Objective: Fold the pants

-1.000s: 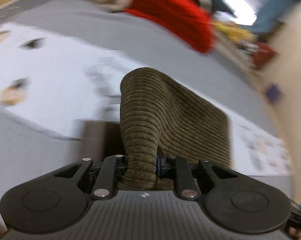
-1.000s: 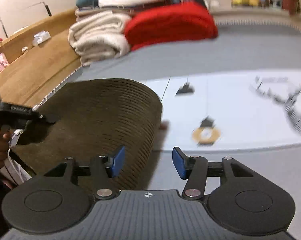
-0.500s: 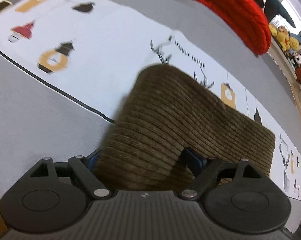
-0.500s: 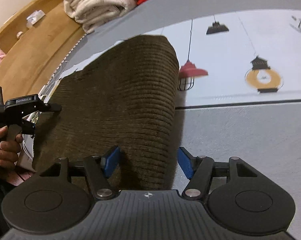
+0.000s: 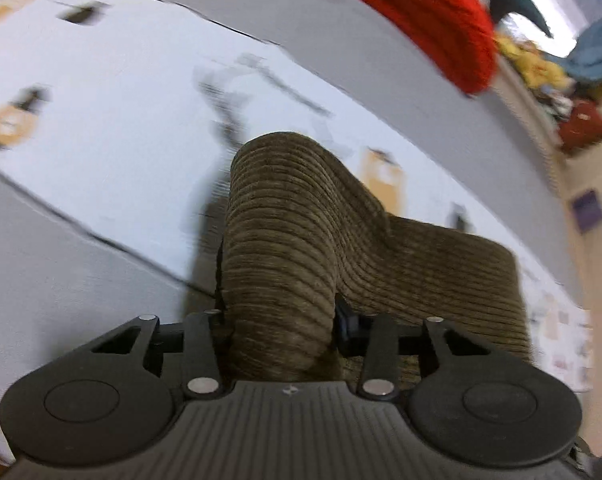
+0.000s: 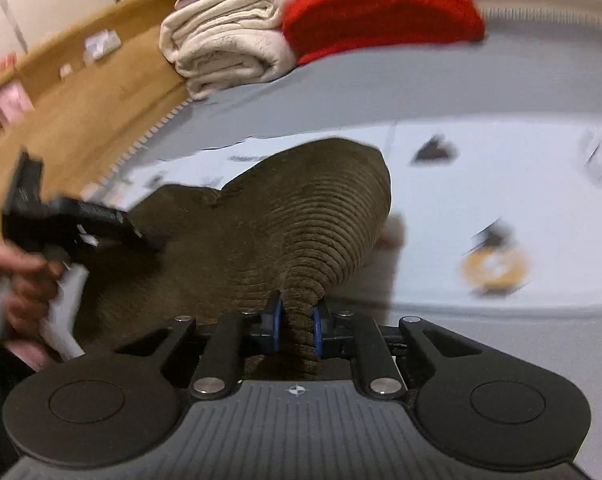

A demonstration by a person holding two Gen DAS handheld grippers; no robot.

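Observation:
Brown corduroy pants (image 5: 285, 220) lie on a white printed sheet (image 5: 101, 100). In the left wrist view a thick ridge of the cloth rises between the fingers of my left gripper (image 5: 279, 320), whose jaws are closing and squeeze it. In the right wrist view the pants (image 6: 301, 208) narrow to a bunched fold held between the blue pads (image 6: 276, 320) of my right gripper (image 6: 297, 320), also closing on it. To the left there, the left gripper (image 6: 101, 220) reaches onto the cloth, held by a hand (image 6: 21, 280).
The sheet lies on a grey bed cover (image 6: 381, 92). A red folded blanket (image 6: 381, 8) and cream rolled towels (image 6: 229, 44) are stacked at the far side. A wooden surface (image 6: 81, 112) runs along the left. Soft toys (image 5: 533, 60) sit beyond the red blanket.
The left gripper let go of the cloth, opened wide over it and has closed on a thicker ridge. The right gripper, open around the pants' edge before, has now pinched a fold.

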